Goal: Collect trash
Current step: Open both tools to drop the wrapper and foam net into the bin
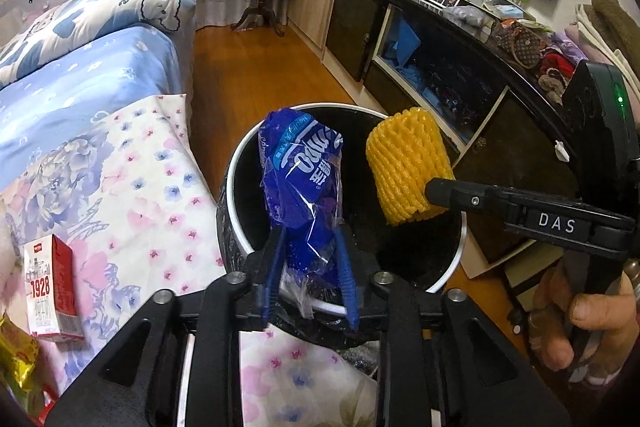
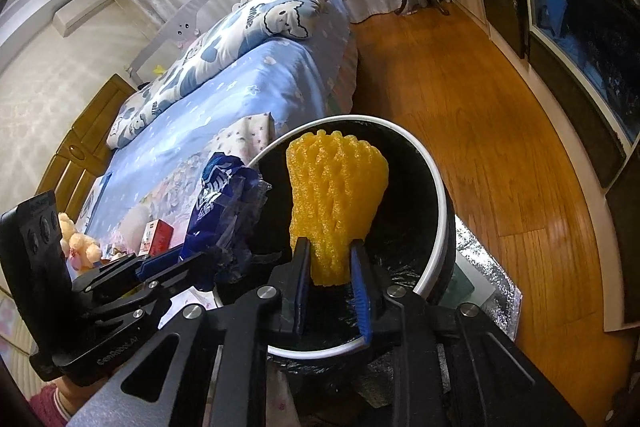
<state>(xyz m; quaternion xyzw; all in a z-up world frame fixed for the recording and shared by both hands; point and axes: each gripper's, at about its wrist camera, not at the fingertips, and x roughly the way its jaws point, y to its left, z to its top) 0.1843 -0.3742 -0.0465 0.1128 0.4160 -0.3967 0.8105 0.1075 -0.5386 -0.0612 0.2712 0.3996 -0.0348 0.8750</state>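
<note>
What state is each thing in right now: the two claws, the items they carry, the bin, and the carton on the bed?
Left claw: pads against the blue plastic wrapper, over the bin.
Blue plastic wrapper: crumpled, upright between the pads.
Right claw: around the yellow foam net, over the bin.
Yellow foam net: upright, not yet dropped.
Bin: open, black-lined.
Red-and-white carton: lying on the bed, uncollected.

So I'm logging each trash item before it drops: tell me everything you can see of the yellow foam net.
The yellow foam net is a soft mesh sleeve of spongy foam strands, hollow, with a ragged open top. It stands roughly upright between the right gripper's fingers, its lower end between the pads, flaring above them. It hangs over the open mouth of the white-rimmed bin, not yet inside, apart from the blue wrapper beside it.
</note>
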